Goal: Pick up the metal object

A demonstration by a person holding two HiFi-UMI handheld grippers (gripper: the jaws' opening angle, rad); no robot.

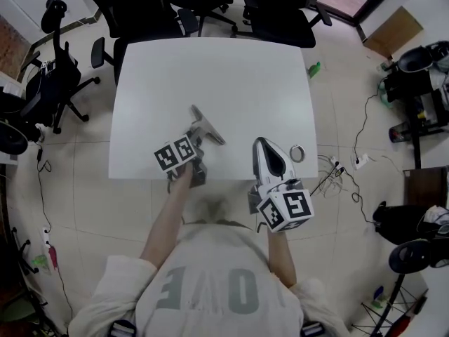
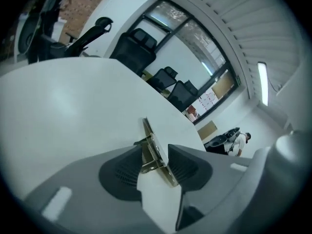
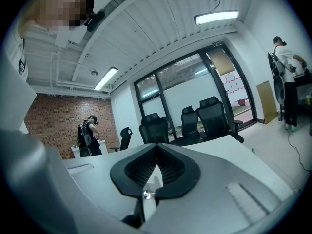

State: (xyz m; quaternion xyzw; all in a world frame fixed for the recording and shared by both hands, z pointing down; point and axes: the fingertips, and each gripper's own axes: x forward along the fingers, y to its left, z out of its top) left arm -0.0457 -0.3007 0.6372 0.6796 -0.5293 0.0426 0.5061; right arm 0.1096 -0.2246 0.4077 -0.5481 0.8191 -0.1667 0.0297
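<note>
Lying on the white table [image 1: 231,76] near its front edge, the metal object [image 2: 157,151] is sitting between the left gripper's [image 1: 198,137] wide-apart jaws, ungripped. Right gripper [image 3: 156,147] is hanging just beside, jaws together, holding nothing.

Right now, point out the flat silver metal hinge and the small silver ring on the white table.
flat silver metal hinge [image 1: 208,127]: head view, middle of its plate.
small silver ring [image 1: 292,154]: head view, its left rim.
</note>
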